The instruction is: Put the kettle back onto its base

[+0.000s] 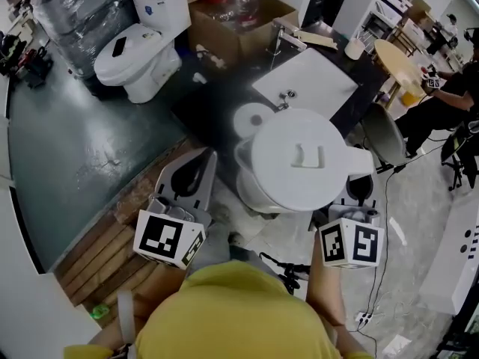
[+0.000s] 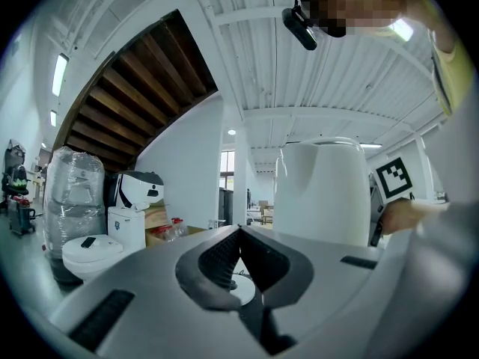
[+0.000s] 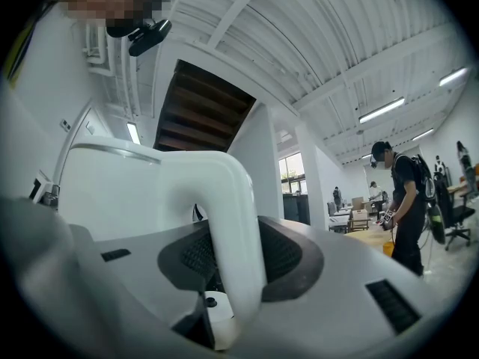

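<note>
The right gripper (image 3: 233, 254) is clamping the handle (image 3: 224, 200) of the white kettle (image 1: 296, 159), holding it upright in front of the person, while the left gripper (image 2: 239, 234) is hanging beside it with its 2 jaws together on nothing. Just beyond, the round base (image 1: 252, 118) is sitting bare on the dark counter (image 1: 209, 103) beside the sink (image 1: 314, 77).

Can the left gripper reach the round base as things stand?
Probably yes: the left gripper, jaws together and empty, faces the base directly; the kettle hangs to one side, not between.
</note>
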`<state>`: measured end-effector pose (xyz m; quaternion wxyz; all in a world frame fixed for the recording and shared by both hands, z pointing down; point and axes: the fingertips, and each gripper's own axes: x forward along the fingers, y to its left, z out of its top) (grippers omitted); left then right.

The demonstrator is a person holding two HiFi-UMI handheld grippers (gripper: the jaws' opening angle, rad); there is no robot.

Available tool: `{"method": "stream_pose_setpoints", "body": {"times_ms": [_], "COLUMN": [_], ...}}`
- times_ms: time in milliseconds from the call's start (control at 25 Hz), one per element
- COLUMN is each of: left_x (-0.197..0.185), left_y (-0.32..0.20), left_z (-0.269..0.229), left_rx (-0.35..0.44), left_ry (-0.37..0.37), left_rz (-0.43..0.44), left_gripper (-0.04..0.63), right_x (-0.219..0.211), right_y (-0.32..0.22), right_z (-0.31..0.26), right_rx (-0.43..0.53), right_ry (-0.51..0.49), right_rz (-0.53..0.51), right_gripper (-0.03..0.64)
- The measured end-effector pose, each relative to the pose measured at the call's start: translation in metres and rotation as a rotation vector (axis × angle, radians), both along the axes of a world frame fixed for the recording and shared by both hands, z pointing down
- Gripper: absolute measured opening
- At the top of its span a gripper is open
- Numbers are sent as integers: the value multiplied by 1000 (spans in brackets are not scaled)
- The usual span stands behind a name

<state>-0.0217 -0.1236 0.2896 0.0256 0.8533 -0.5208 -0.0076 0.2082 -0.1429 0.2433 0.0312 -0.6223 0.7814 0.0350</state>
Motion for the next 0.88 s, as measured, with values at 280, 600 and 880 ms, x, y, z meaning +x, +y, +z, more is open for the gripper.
{"method": "stream_pose_setpoints", "body": {"times_ms": [280, 600, 880], "left_x": [0, 3, 5], "left_y": [-41, -90, -126], "left_z": [-3, -5, 1], "left_rx": [-1, 4, 10], "left_ry": [-4, -10, -12], "left_rz": [44, 108, 191], "left_gripper": [11, 11, 11], "right_x": [-4, -8, -13], "right_y": [-34, -76, -107], "right_z": [-1, -3, 4], "right_rx": [4, 17, 29], "right_ry": [0, -3, -6], "right_rz": [27, 65, 121], "right_gripper": [138, 138, 138]}}
